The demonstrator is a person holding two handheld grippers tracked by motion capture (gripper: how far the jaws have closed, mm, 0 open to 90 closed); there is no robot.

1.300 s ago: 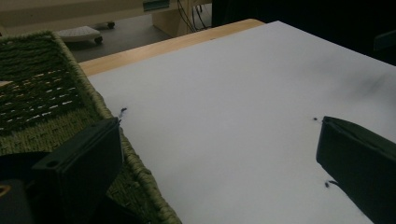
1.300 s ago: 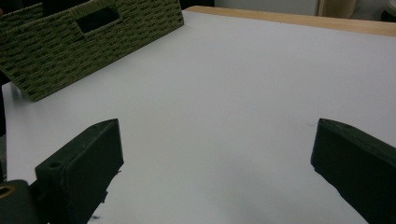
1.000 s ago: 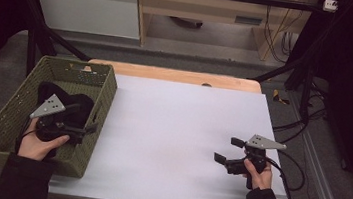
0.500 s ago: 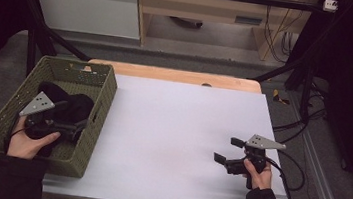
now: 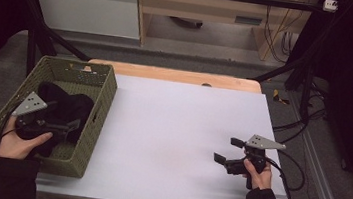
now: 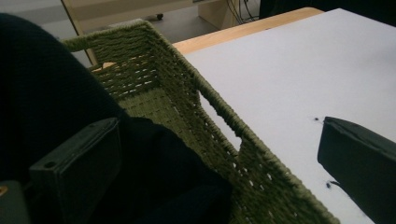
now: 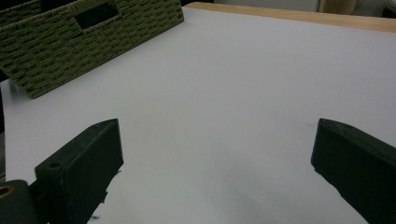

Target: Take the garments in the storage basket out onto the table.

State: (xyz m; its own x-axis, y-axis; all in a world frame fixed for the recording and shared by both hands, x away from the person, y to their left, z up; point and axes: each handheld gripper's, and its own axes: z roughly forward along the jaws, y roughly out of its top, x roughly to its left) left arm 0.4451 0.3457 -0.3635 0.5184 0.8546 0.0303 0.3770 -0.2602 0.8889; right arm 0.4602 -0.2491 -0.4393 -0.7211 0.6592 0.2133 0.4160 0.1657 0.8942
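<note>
A green woven basket point(image 5: 79, 64) stands at the table's left edge with a black cloth point(image 5: 63, 104) heaped inside. My left gripper point(image 5: 71, 128) hovers low in the basket over the cloth, open, its tips pointing toward the basket's right wall. In the left gripper view the black cloth point(image 6: 46, 84) lies against the left jaw, the basket's wall point(image 6: 187, 107) runs between the jaws, and the left gripper point(image 6: 217, 126) holds nothing. My right gripper point(image 5: 227, 150) rests open over the white tabletop at the right, and nothing lies between the jaws of the right gripper point(image 7: 215, 125).
The white tabletop point(image 5: 176, 124) stretches between basket and right gripper, with a wooden strip point(image 5: 167, 74) along its far edge. The basket point(image 7: 93, 32) shows at the upper left of the right gripper view. Black frame bars and cables surround the table.
My left gripper has moved left from above the basket's right wall to deeper inside the basket over the black cloth. The right gripper has stayed in place.
</note>
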